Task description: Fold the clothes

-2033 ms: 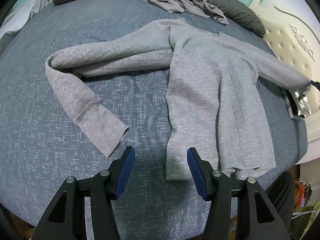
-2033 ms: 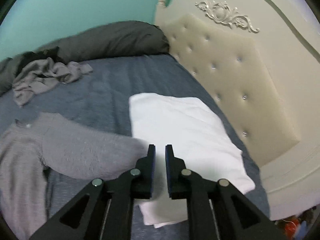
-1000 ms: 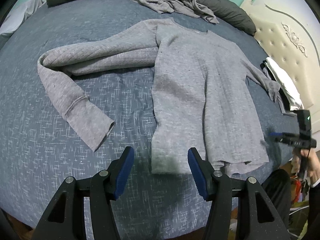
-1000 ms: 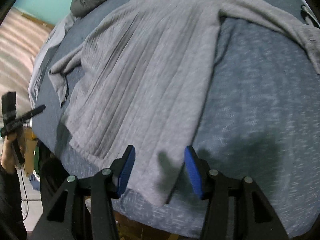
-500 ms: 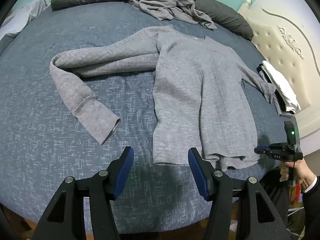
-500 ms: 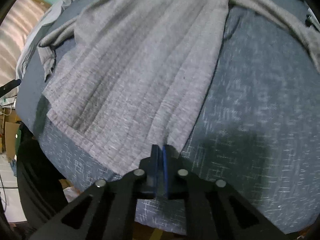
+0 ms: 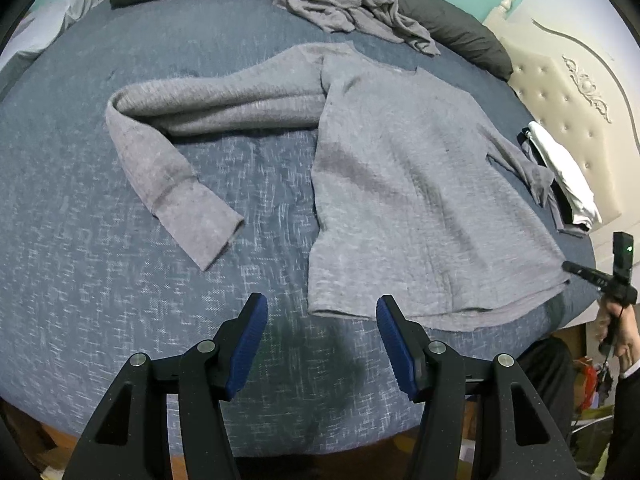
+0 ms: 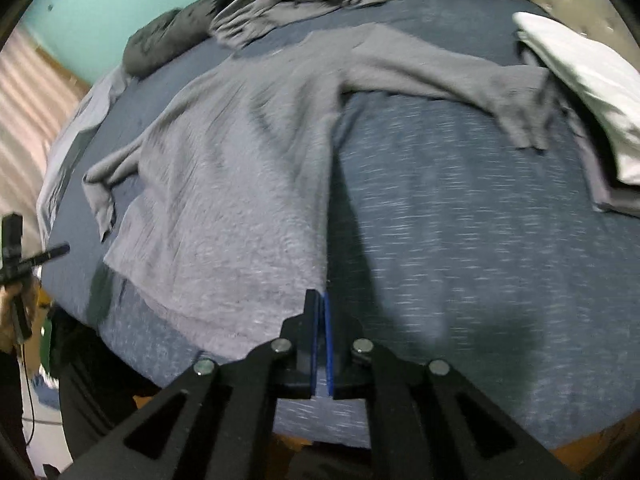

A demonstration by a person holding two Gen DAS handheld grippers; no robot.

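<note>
**Hem corner pinched; opposite corner not yet taken**

Right gripper [image 8: 321, 300]: jaws pressed together on the lower right hem corner of the grey sweater [image 7: 412, 184], cloth visibly drawn taut up the side seam from the pinch. Left gripper [image 7: 319, 322]: jaws spread wide, holding nothing, poised just short of the sweater's lower left hem corner.

The sweater lies face-up and largely flat on the blue bedspread [image 7: 80, 260], hem nearest the person, neckline away. One sleeve [image 7: 176, 152] runs out to the left and doubles back toward the hem; the other trails toward a folded white stack [image 7: 568, 176] at the headboard side.

Judgement: the fold is at its opening step, securing both hem corners. The next move calls for the left gripper to advance onto the near corner and close, matching the right-hand hold, before anything is lifted.

Edges and room: the hem sits close to the mattress edge, so little margin remains on the near side. Open bedspread lies to the left and beyond the neckline, up to a crumpled grey garment [image 7: 352, 4] and dark pillows [image 7: 460, 32].
</note>
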